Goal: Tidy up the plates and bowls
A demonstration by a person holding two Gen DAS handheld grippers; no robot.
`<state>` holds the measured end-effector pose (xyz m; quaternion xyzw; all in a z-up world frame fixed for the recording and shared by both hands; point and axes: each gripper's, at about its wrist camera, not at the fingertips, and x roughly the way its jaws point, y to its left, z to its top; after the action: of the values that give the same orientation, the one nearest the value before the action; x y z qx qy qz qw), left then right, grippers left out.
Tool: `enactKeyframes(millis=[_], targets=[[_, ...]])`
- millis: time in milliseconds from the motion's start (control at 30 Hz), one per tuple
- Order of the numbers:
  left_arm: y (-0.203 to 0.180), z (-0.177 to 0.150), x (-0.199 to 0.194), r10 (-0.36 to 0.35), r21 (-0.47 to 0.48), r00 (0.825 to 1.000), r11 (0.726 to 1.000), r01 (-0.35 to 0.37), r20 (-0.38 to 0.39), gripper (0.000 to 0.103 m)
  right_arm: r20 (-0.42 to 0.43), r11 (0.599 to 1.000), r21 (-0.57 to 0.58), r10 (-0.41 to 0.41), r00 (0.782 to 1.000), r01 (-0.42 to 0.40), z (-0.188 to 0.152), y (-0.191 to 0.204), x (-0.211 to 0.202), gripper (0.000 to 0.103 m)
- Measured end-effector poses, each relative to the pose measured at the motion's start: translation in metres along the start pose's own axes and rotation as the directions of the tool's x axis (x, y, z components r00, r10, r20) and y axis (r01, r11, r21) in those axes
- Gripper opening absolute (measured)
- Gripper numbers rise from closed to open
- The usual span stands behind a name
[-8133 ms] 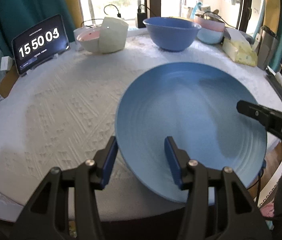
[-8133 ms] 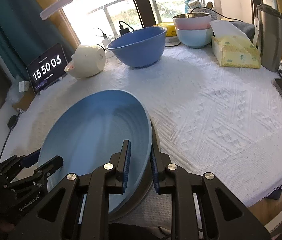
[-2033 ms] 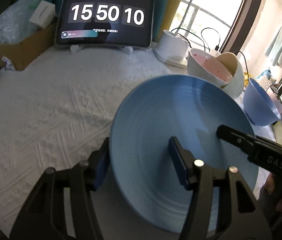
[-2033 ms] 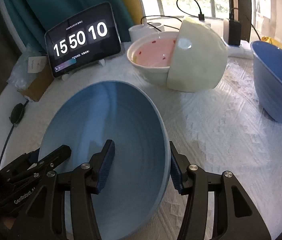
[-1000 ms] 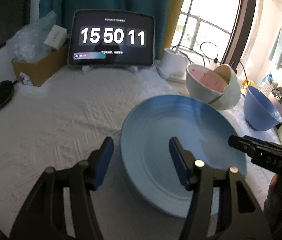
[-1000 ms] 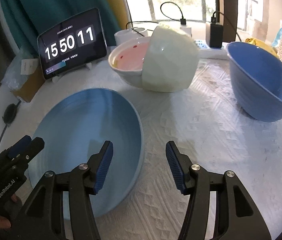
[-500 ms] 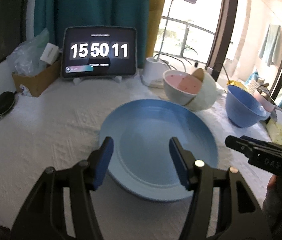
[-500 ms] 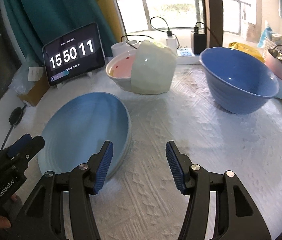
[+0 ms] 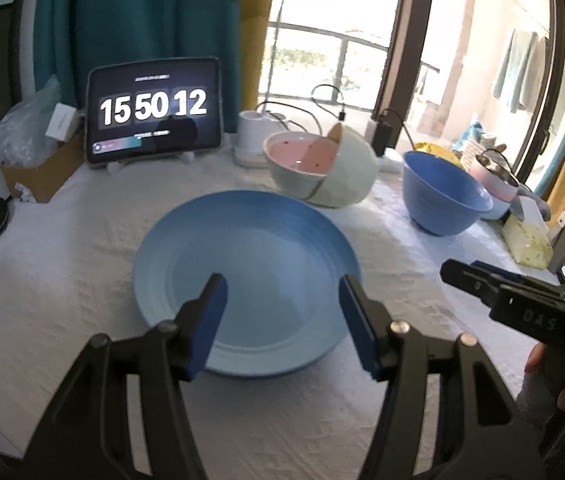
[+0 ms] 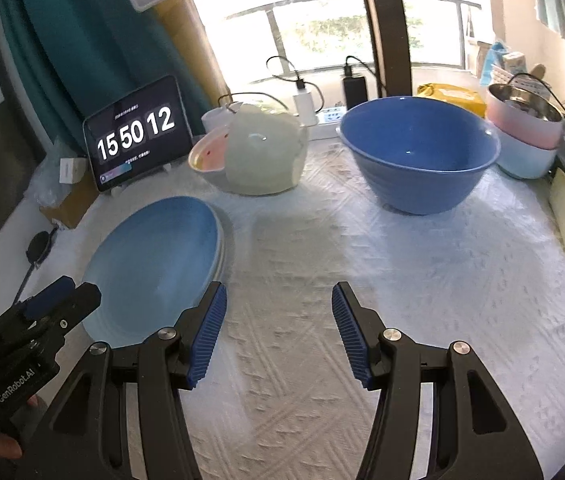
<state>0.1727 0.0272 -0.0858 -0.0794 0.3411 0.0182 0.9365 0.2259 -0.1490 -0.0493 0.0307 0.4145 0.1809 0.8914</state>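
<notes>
Now lying flat near the bench's (image 10: 362,280) left edge, blue plate (image 9: 242,264); ahead-left of wide, empty right gripper (image 10: 278,332), directly under wide, empty left gripper (image 9: 282,320); blue bowl (image 10: 414,156) ahead-right, nearer the right.

A wide blue ceramic plate (image 9: 242,280) lies on the white textured tablecloth (image 9: 62,272). Behind it, a pink-lined white bowl (image 9: 298,160) touches a tipped cream bowl (image 9: 346,178); right of those stands a deep blue mixing bowl (image 10: 418,156). A black tablet clock (image 9: 154,110) stands behind, left.
</notes>
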Motion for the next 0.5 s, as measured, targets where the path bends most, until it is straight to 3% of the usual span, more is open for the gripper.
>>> enactKeyframes(millis=[500], targets=[[-0.072,0.011,0.01,-0.083,0.088,0.996,0.992,0.086,-0.043,0.06,0.064,0.996,0.088,-0.023,0.998,0.018,-0.002,-0.068,-0.03,0.058]])
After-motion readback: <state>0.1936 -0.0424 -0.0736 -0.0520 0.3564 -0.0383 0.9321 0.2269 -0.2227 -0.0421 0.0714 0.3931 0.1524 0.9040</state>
